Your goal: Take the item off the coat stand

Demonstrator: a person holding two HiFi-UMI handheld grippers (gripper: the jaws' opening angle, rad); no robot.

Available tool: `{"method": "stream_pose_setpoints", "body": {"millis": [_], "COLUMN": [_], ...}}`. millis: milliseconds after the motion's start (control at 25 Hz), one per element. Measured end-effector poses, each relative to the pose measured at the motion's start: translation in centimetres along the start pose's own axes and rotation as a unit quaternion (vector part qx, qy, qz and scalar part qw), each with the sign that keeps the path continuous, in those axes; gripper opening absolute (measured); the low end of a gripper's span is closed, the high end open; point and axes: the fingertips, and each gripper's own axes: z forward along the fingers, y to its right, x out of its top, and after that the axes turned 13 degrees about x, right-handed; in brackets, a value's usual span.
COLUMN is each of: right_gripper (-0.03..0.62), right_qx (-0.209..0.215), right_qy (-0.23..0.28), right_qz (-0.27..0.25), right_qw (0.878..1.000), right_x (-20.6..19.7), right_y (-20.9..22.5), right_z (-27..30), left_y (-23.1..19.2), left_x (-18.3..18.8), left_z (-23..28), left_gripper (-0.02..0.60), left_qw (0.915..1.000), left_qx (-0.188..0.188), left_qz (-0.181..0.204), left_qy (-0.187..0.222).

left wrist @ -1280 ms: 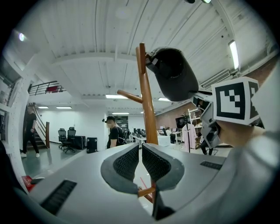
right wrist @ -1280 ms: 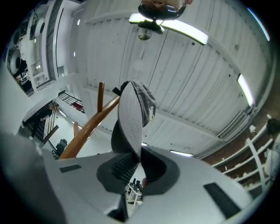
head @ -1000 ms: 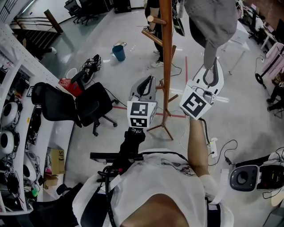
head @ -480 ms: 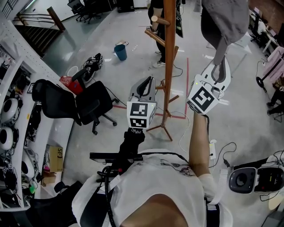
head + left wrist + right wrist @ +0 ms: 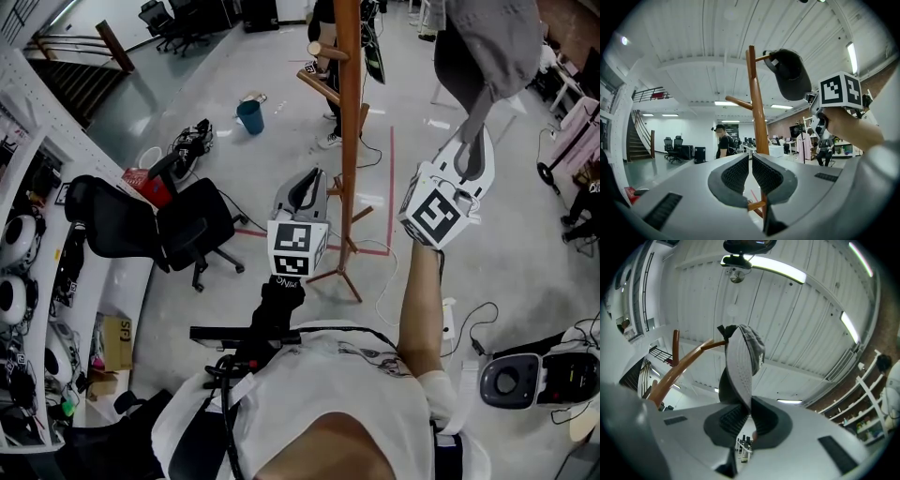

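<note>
The cap (image 5: 487,47), at the upper right of the head view, is seen still hooked on a peg (image 5: 761,57) of the stand (image 5: 349,122). Its brim is clamped between the jaws of the right gripper (image 5: 473,120), which is angled upward, apparently so the cap can be lifted clear of the peg tip. The left gripper (image 5: 305,183) is held level at frame centre, jaws nearly together on nothing, presumably kept out of the way.

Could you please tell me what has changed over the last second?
The right gripper, shut on the brim of the cap, has shifted up and rightward in the head view, drawing the cap along; it still hooks its peg. The left gripper and coat stand stayed put.
</note>
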Motion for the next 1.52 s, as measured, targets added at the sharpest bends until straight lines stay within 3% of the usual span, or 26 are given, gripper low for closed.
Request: {"method": "stream_pose_setpoints", "body": {"millis": [320, 720, 1040, 1520], "right_gripper": [0.026, 0.026, 0.026, 0.026], "right_qx": [-0.007, 0.035, 0.066, 0.090], "right_qy": [-0.043, -0.138, -0.202, -0.256], "right_qz": [-0.015, -0.043, -0.019, 0.011], "right_qw": [0.999, 0.989, 0.977, 0.962], "right_x": [-2.8, -8.0, -11.4, -13.9], "right_y": [2.0, 1.1, -0.6, -1.5], "right_z": [-3.2, -10.3, -14.1, -18.6], "left_y": [0.6, 1.3, 2.7, 4.1], "left_x": [-0.1, -1.2, -3.1, -4.5], "left_z": [-0.5, -1.9, -2.4, -3.1], "left_gripper": [0.006, 0.006, 0.006, 0.006], "left_qw": [1.0000, 0.9998, 0.9990, 0.9981], "left_qx": [-0.006, -0.016, -0.034, -0.045], "left_qz": [0.001, -0.006, -0.006, -0.009], "left_qy": [0.000, -0.006, -0.027, -0.042]}}
